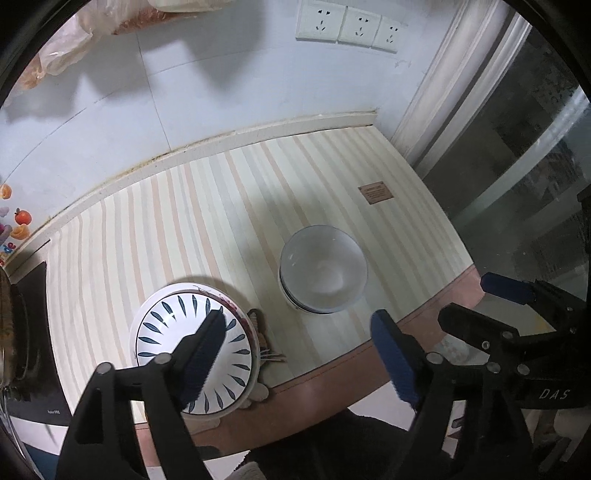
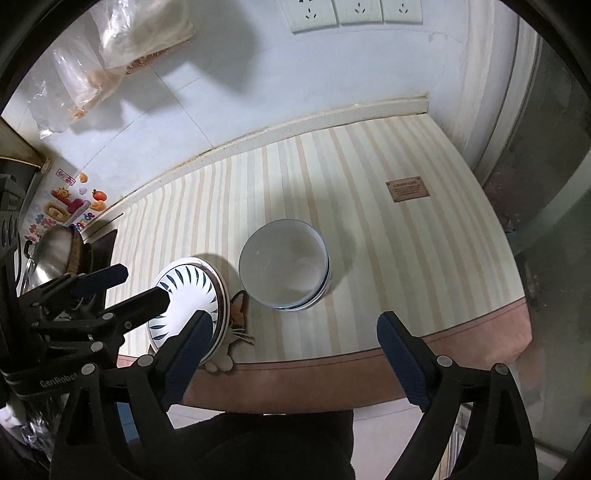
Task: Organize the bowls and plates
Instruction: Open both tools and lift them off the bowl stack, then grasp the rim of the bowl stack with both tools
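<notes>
A stack of plates [image 1: 192, 350], the top one white with blue leaf marks, sits near the front edge of the striped table [image 1: 207, 206]; it also shows in the right wrist view [image 2: 192, 295]. A stack of white bowls [image 1: 323, 271] stands to its right, also seen in the right wrist view [image 2: 284, 269]. My left gripper [image 1: 299, 354] is open and empty, hovering above the plates and the table's front edge. My right gripper [image 2: 295, 354] is open and empty, in front of the bowls. In each view the other gripper shows at the side [image 1: 509, 310] [image 2: 110, 291].
A brown label [image 1: 376, 192] lies on the table at the back right. Wall sockets [image 1: 347, 26] and hanging plastic bags [image 2: 122, 48] are on the tiled wall. A metal pot [image 2: 55, 254] stands at the left. A glass door [image 1: 517, 166] is at the right.
</notes>
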Demonstrator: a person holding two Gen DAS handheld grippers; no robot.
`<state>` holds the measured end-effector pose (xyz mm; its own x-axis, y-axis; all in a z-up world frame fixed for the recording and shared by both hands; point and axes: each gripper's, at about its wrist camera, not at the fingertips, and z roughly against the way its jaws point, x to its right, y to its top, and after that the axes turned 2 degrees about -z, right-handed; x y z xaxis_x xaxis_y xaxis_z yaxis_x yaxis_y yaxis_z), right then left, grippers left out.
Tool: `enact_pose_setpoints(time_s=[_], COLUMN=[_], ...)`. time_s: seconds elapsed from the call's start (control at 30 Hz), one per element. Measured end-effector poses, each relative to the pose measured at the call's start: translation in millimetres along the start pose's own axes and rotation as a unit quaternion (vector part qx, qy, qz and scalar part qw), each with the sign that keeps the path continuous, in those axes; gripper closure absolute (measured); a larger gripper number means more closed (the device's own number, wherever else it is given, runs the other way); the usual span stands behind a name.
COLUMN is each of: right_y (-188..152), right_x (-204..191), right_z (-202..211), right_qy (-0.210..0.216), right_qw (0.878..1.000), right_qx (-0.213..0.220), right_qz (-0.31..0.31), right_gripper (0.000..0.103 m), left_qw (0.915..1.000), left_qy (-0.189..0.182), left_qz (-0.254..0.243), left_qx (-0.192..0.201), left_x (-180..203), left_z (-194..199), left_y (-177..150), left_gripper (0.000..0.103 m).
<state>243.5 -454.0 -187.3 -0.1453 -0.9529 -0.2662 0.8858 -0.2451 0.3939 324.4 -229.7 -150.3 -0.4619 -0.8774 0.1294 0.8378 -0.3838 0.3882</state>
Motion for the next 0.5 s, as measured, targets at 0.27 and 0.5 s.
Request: enact_pose_setpoints(time_s=[0.27,0.5], right_y=[-6,2], right_x=[-4,6], right_z=[30,23], right_qy=[-0.001,0.019], right_qw=[1.0,0.999], right_qx=[0.022,0.025], right_qz=[0.001,-0.008], right_gripper=[0.009,0.007], left_qw=[0.9997,0.9992], left_qy=[-0.016,-0.035], left_qz=[0.002,0.018], left_qx=[0.018,-0.002], left_x=[7,4], left_z=[21,-6], left_y=[1,12], left_gripper=[0.015,0.015])
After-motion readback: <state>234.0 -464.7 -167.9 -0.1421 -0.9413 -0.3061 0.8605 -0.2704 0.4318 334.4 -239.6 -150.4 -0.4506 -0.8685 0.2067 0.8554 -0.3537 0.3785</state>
